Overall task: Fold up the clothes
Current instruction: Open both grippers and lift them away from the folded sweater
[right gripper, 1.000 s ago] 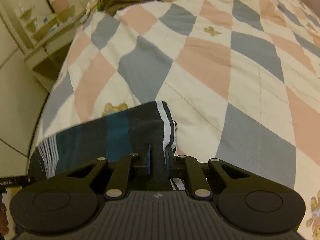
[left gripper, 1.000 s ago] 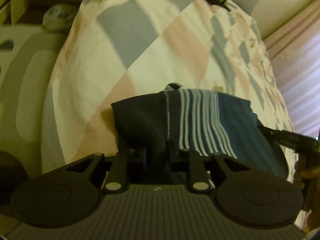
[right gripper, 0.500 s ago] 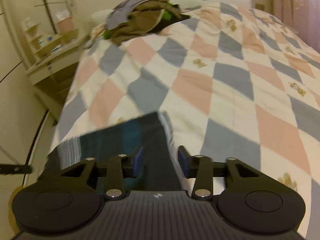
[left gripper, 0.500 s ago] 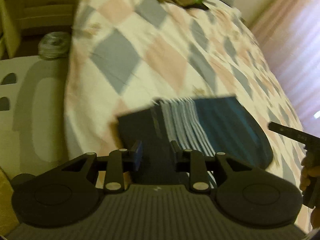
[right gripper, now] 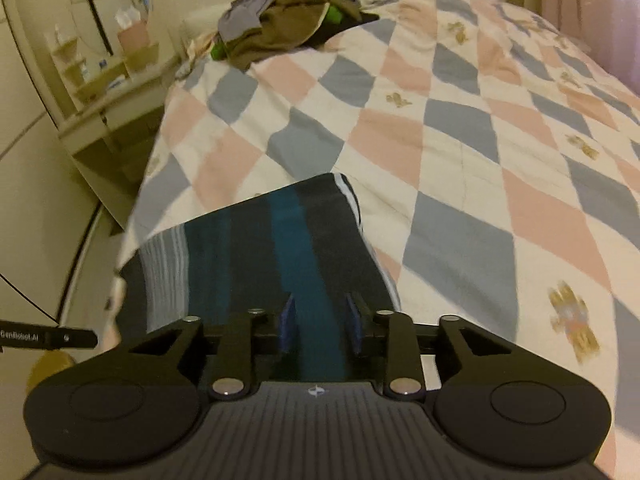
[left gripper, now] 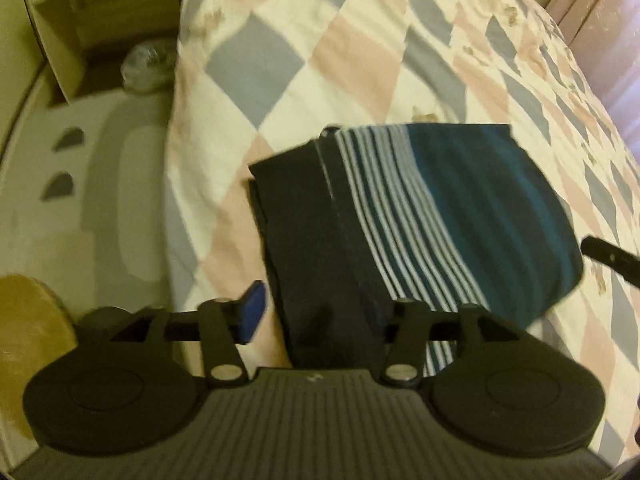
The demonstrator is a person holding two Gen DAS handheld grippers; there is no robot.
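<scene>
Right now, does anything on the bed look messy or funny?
Yes: a heap of clothes lies crumpled at the far end of the bed, not folded. The striped shirt near both open tongs lies flat and neat.

The quilt [right gripper: 460,152] lay bare across the frame's middle and right; a clothes heap [right gripper: 288,20] blocked the upper left.

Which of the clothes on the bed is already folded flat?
The dark striped garment near the bed's edge, right before both grippers. The other clothes lie in a crumpled heap at the far end.
</scene>
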